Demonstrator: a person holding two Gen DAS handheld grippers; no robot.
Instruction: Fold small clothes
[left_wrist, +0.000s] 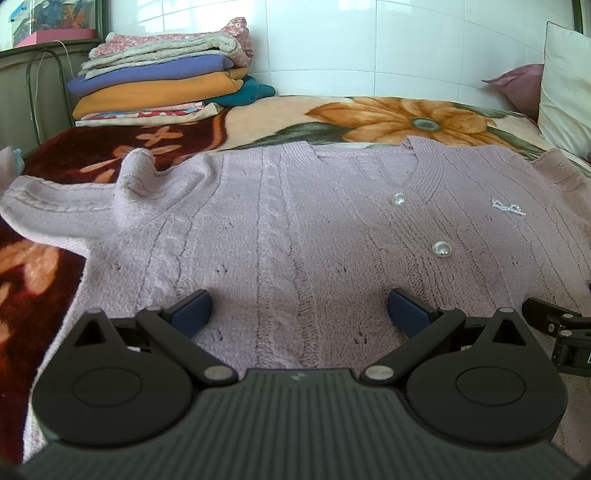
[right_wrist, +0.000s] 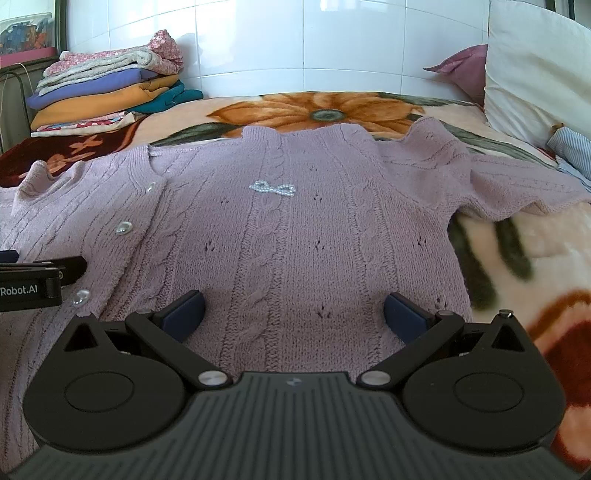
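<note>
1. White tiled wall (right_wrist: 351, 40) behind the bed.
2. Floral blanket (right_wrist: 317, 110) covers the bed; white pillow (right_wrist: 532, 74) at right.
3. Lilac cardigan (right_wrist: 295, 229) lies flat, unfolded, front up, on blanket.
4. Folded clothes stack (left_wrist: 162, 81) far left corner.
5. Left gripper (left_wrist: 299, 314) and right gripper (right_wrist: 293, 314): jaws spread wide, empty, above cardigan hem.
6. "Robot.AI" label (right_wrist: 18, 290) on the left gripper's body.

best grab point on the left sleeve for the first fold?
Probably the cuff end of the left sleeve. It lies flat, spread outward from the cardigan, cuff edge free on the blanket. Bring the left gripper, open now, from the outer left, one finger sliding under the edge. The bunched hump at the shoulder is a poorer hold.
</note>
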